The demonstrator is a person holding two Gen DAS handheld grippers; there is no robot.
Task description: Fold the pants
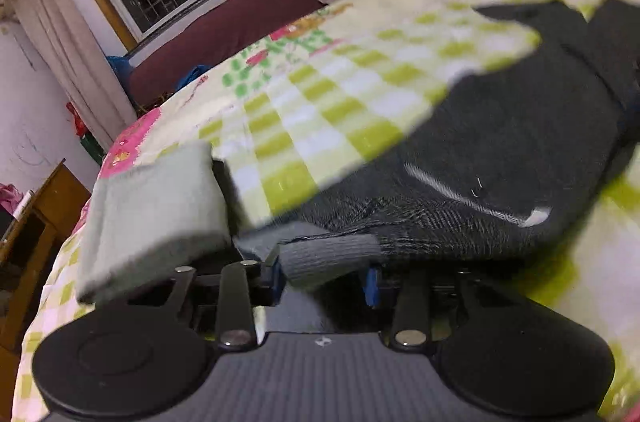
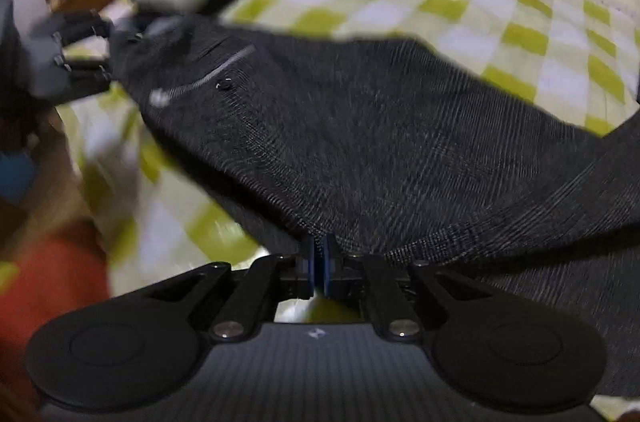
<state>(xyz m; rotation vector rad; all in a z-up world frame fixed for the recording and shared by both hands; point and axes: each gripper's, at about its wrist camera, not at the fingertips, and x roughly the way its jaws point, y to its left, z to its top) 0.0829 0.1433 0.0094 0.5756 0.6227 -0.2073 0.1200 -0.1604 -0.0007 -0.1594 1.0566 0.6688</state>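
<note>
Both of your grippers hold the dark grey pants lifted off the bed, whose cover is a green-and-white check.

Right gripper: jaws clenched on a cloth edge, blue pads pressed nearly together.

Left gripper: jaws apart but gripping a bunched, lighter grey band of the pants, probably the waistband. The right wrist view shows it at the far corner, beside the pocket zip.

Step in hand, judged: carrying the waist end over to make a fold. The cloth sags between the two holds.

Next move calls for even tension, matched edges, and lowering both corners together before you release. Motion blur is heavy, so the leg layout is unclear.
</note>
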